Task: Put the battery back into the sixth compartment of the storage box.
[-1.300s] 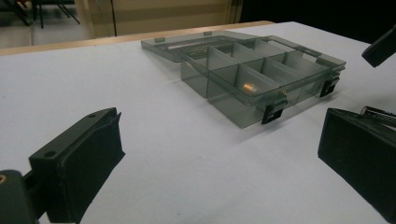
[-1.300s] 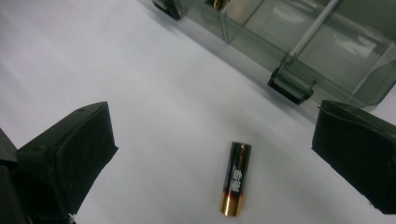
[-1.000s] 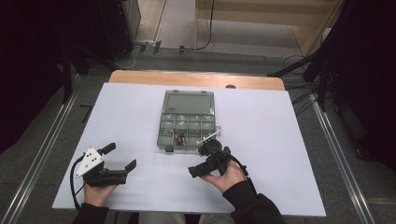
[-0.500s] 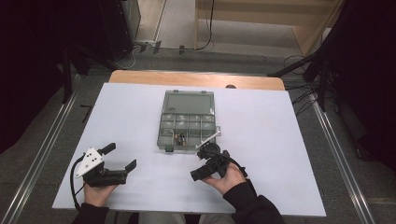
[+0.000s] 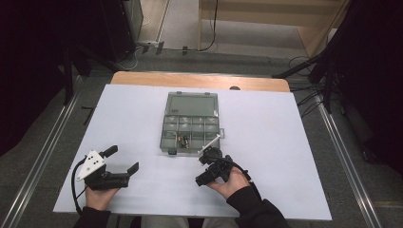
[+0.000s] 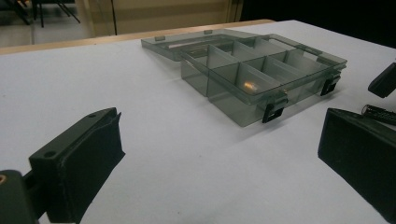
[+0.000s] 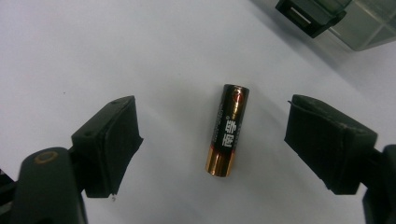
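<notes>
A black and gold battery (image 7: 228, 129) lies on the white table, between the jaws of my open right gripper (image 7: 215, 122) and touching neither one. In the high view that right gripper (image 5: 203, 167) hovers just off the front right corner of a smoky clear compartment box (image 5: 190, 124). The box's lid lies open behind it, and small batteries (image 5: 183, 141) rest in a front compartment. My left gripper (image 5: 124, 158) is held open low over the table at the front left, with nothing between its jaws. From the left gripper (image 6: 219, 154) view, the box (image 6: 261, 70) lies ahead.
The white table top (image 5: 285, 123) ends in a wooden strip at the back. Black latches (image 6: 273, 112) stick out from the box's front wall. Metal rails run along the floor on both sides, and cables lie on the floor at right.
My right gripper has turned a little, with its far jaw swinging left. The left gripper has stayed where it was.
</notes>
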`<state>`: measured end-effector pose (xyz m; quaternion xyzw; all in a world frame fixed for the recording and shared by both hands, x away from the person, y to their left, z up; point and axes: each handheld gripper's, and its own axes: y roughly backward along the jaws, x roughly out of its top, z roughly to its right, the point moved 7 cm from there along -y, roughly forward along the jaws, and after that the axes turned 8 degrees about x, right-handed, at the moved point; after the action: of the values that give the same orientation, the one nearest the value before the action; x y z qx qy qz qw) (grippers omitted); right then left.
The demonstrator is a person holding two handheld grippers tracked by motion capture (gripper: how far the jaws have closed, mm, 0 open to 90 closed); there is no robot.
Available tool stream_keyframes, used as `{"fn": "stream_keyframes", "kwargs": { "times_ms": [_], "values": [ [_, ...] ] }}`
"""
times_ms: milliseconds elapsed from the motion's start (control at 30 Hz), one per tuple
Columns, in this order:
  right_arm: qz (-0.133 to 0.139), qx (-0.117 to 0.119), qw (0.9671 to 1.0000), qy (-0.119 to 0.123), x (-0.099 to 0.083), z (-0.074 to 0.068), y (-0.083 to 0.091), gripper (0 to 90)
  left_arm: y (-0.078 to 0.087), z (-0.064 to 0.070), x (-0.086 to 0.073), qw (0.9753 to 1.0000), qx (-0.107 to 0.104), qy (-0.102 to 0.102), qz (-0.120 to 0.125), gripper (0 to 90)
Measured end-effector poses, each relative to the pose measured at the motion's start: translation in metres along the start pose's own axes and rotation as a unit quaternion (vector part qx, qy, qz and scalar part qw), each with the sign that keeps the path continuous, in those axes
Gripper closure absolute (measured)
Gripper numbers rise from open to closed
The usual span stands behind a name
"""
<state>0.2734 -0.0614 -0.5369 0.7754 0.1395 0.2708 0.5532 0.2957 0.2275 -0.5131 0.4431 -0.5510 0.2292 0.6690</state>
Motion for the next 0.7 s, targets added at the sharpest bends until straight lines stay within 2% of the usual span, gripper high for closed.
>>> {"fn": "stream_keyframes", "kwargs": {
  "times_ms": [200,233,333,400,533,567,700],
  "values": [
    [-0.006,0.001,1.0000,-0.001,-0.0010,-0.0005,-0.0018,32.4,0.0002,0.0005,0.0003,1.0000,-0.002,0.000,0.001,0.0],
    [-0.012,-0.002,0.9999,0.000,-0.0020,-0.0009,-0.0035,37.4,0.0002,0.0006,0.0002,1.0000,-0.002,0.000,0.001,0.0],
    [-0.021,-0.010,0.9997,-0.001,-0.0035,-0.0014,-0.0061,44.4,0.0002,0.0004,0.0001,1.0000,-0.002,0.000,0.001,0.0],
    [-0.026,-0.013,0.9996,-0.001,-0.0041,-0.0013,-0.0068,45.6,0.0003,0.0004,0.0003,1.0000,-0.002,0.000,0.002,0.0],
    [-0.024,-0.023,0.9995,0.003,-0.0041,0.0000,-0.0067,61.3,0.0000,0.0005,0.0001,1.0000,-0.002,-0.001,0.001,0.0],
    [-0.021,-0.018,0.9996,0.005,-0.0039,-0.0001,-0.0058,67.0,0.0000,0.0005,0.0002,1.0000,-0.002,-0.001,0.001,0.0],
    [-0.023,-0.008,0.9997,-0.002,-0.0046,-0.0009,-0.0036,76.2,0.0001,0.0006,0.0002,1.0000,-0.002,0.000,0.001,0.0]
  ]
}}
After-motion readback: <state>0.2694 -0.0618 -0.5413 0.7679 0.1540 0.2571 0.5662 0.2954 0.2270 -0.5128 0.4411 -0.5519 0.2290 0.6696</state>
